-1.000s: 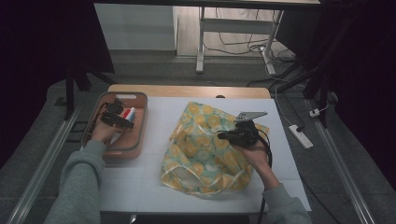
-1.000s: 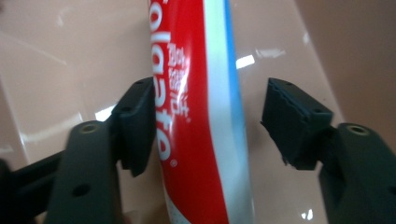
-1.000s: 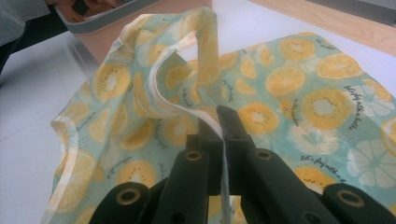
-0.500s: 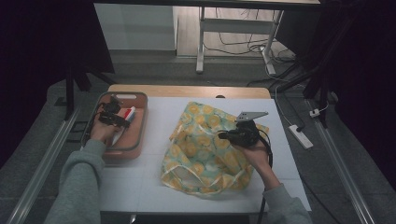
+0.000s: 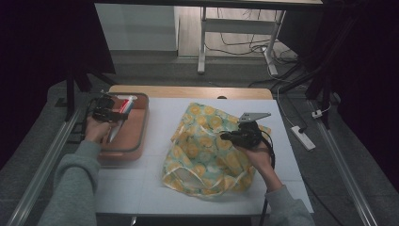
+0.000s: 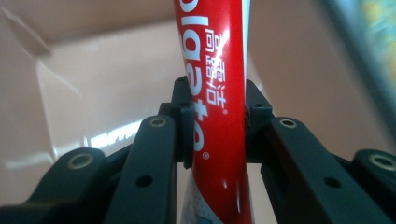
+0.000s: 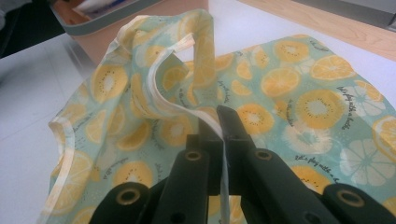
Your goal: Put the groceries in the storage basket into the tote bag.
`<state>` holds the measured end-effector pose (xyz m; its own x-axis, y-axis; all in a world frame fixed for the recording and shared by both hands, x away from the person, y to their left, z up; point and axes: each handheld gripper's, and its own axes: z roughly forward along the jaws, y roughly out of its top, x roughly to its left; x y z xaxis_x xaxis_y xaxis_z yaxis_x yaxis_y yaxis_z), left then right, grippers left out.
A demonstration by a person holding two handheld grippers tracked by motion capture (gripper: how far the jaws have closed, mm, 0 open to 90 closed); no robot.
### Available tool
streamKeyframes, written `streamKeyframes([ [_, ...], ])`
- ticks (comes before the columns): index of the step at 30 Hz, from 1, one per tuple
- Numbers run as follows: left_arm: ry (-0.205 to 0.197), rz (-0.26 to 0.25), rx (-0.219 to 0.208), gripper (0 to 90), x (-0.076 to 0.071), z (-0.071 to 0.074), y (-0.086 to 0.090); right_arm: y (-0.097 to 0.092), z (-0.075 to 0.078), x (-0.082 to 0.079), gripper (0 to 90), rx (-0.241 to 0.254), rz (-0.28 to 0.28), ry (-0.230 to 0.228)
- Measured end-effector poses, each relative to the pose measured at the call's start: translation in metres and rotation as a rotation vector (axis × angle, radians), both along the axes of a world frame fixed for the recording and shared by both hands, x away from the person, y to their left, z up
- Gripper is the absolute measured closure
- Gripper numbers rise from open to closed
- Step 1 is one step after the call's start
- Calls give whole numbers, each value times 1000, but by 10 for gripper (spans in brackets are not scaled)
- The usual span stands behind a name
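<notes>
Clamping the soft toothpaste tube (image 6: pixel 217 93) over the tray (image 5: pixel 136 141), the left gripper (image 6: pixel 215 126) is squeezing mid-body, while the right gripper (image 7: pixel 219 126), beside that tray, is pinching the limp bag's (image 7: pixel 280 107) hem.

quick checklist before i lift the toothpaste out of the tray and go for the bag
1. Left gripper shut on the toothpaste tube: ok, jaws clamp it from both sides.
2. Grip position on the tube: cannot tell whether it is near the cap or the middle.
3. Tube free of the tray: cannot tell; a second white item lies close beside it.
4. Right gripper holding the fruit-print bag: ok, jaws pinch its pale rim band.
5. Bag mouth open wide enough: not ok, the rim is raised but folded nearly closed.
6. Path from tray to bag: ok, bare white tabletop between.
</notes>
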<state>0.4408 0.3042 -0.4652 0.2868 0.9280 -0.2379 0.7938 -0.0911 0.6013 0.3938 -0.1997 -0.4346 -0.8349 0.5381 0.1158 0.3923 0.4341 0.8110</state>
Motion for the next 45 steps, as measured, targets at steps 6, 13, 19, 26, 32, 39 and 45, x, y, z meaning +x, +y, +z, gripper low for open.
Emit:
streamKeyframes([
  [6,-86,0,-47,722,-14,19,7,2,1,-1,895,-2,5,-4],
  [13,-185,-19,-93,723,-33,36,10,2,1,-1,895,-2,3,-4],
  [19,-252,-60,-135,724,-46,50,1,2,0,-1,895,-1,0,-4],
  [26,-312,-123,-169,726,-59,63,-15,2,1,-1,895,-2,1,-5],
  [32,-353,-175,-205,728,-68,67,-29,2,1,-1,895,-2,1,-6],
  [39,-378,-236,-225,729,-76,72,-43,1,1,-1,895,-1,-2,-5],
  [45,-390,-322,-230,729,-84,74,-66,2,0,0,895,0,-2,-4],
])
